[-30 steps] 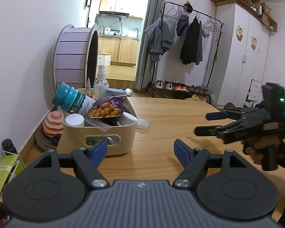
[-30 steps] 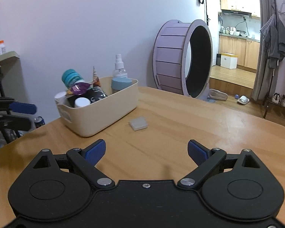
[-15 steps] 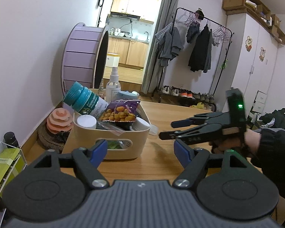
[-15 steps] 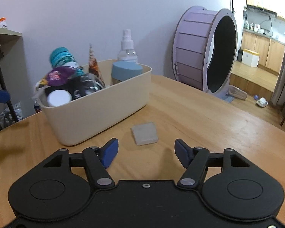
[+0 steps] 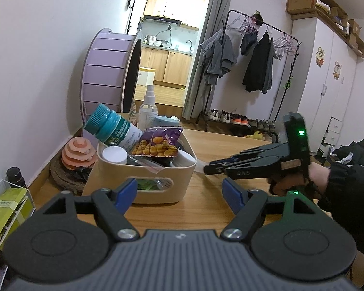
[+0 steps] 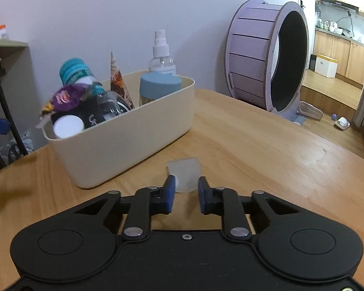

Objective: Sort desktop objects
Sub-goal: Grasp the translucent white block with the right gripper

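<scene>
Wood-grain table (image 6: 267, 160) fills mid frame in both views, smooth, pale tan. One cream plastic bin (image 6: 123, 143), matte with rounded corners and a cut-out handle, sits left of centre in the right wrist view, packed full. Counted inside: one teal ribbed-cap bottle (image 5: 111, 127) lying tilted, one clear spray bottle (image 6: 161, 59) upright, one purple crinkly snack bag (image 5: 159, 141), one blue round-lidded jar (image 6: 160, 86), and one white round cap (image 6: 68, 126). One small square pad (image 6: 185, 173), pale grey, flat and translucent-looking, lies on the table just beside the bin's near wall, lower centre. Right gripper (image 6: 185, 194) has narrowed, blue pads either side of the pad's near edge; contact cannot be told. Left gripper (image 5: 179, 192), bottom of the left wrist view, is spread wide with nothing between its two blue-tipped fingers. One large lilac slatted wheel (image 6: 267, 60) stands upper right.
</scene>
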